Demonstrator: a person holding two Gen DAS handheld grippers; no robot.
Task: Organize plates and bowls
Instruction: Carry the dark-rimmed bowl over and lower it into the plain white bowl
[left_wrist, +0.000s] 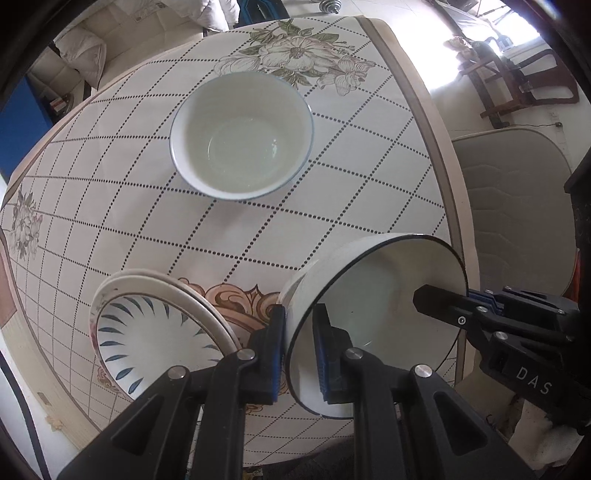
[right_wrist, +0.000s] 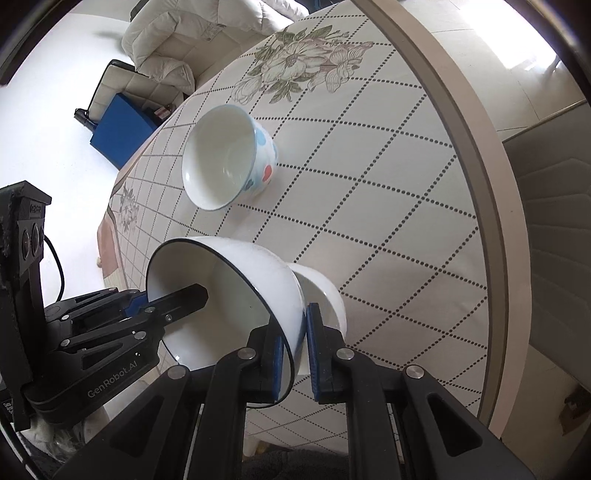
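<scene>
Bowl (left_wrist: 373, 317) tilted above worktop (left_wrist: 258, 236) edge, rim pinched by both left claw (left_wrist: 299, 350) and right claw (right_wrist: 295, 350); uneven release could drop it; second bowl (left_wrist: 242, 134) mid-worktop.

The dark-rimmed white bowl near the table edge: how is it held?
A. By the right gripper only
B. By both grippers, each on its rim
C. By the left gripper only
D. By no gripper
B: the left gripper and the right gripper each pinch the wall of the dark-rimmed white bowl at its rim.
</scene>
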